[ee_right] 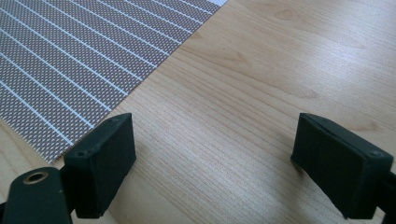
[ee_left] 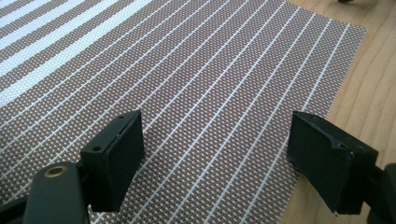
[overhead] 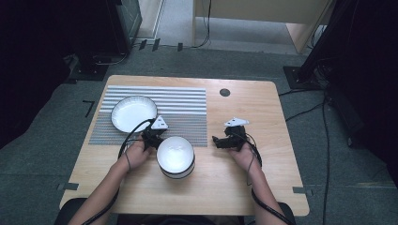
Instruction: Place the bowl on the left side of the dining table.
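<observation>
My left gripper [overhead: 151,137] sits just left of the bowl [overhead: 175,156], near its rim, with its jaws spread wide and nothing between them; in the left gripper view they frame only the striped placemat [ee_left: 196,93]. My right gripper [overhead: 225,140] rests to the right of the bowl, well apart from it, jaws also wide and empty over bare counter [ee_right: 261,102]. The bowl stands upright on the counter at the placemat's near edge, and the white plate [overhead: 133,113] lies on the placemat beyond the bowl, up and to the left.

As I judge it, the step in hand is taking hold of the bowl with my left gripper. To do that well I should turn the gripper toward the bowl so one jaw goes inside the rim and the other outside, close firmly on the wall, and lift straight up without tilting. The glazed rim looks slippery, so a deep bite is safer than a fingertip pinch.
</observation>
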Motion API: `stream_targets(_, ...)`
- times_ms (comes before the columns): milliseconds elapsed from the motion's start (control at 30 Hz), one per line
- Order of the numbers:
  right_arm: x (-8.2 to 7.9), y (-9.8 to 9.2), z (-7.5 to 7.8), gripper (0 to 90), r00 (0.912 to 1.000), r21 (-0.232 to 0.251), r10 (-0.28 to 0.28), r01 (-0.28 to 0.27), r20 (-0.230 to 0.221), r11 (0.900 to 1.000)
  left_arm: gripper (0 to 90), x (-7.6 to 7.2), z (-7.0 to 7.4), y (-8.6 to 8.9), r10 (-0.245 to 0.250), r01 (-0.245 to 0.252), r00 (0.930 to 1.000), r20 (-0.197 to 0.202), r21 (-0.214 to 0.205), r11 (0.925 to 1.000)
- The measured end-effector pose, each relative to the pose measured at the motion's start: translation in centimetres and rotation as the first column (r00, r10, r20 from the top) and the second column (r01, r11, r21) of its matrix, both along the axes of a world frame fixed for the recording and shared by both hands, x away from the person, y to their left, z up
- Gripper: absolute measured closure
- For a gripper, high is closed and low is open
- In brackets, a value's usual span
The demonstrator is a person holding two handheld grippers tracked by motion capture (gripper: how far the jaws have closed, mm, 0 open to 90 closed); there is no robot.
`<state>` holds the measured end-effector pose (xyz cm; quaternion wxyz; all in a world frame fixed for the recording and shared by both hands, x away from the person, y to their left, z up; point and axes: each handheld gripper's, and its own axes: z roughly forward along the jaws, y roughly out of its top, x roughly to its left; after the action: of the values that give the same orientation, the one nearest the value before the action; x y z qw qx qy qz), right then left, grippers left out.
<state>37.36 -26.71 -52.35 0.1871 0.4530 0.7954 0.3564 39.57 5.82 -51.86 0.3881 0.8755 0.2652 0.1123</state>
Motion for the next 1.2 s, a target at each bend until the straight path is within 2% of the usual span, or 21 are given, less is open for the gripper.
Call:
stream_targets(267,0.0,0.0,0.0,12.5,1.0000,0.000,0.000,0.000,0.000,1.0000,18.6,-0.3,0.0,0.0,0.040,-0.040,0.9992,0.000,0.000,0.9992)
stream_targets(500,0.0,0.0,0.0,12.5,1.0000,0.000,0.000,0.000,0.000,1.0000,18.7,-0.2,0.0,0.0,0.043,-0.043,0.9991,-0.004,0.002,0.9991)
stream_targets(700,0.0,0.0,0.0,12.5,1.0000,0.000,0.001,-0.001,0.000,1.0000,18.6,0.0,0.4,0.1,0.051,-0.051,0.9974,-0.052,-0.001,0.9987)
stream_targets(733,0.0,0.0,0.0,12.5,1.0000,0.000,0.001,-0.001,0.000,1.0000,18.6,0.1,0.6,0.2,0.049,-0.049,0.9962,-0.072,0.001,0.9988)
stream_targets(800,0.0,0.0,0.0,12.5,1.0000,0.000,0.001,-0.001,0.000,1.0000,18.6,0.2,0.6,0.3,0.051,-0.052,0.9955,-0.080,0.000,0.9987)
stream_targets(933,0.0,0.0,0.0,12.5,1.0000,0.000,0.001,-0.001,0.000,1.0000,20.5,0.3,1.0,0.4,0.075,-0.074,0.9901,-0.119,0.011,0.9972)
stream_targets(1200,0.0,0.0,0.0,12.5,1.0000,0.000,0.001,-0.001,0.000,1.0000,23.9,0.3,1.5,0.5,0.060,-0.058,0.9826,-0.176,0.015,0.9982)
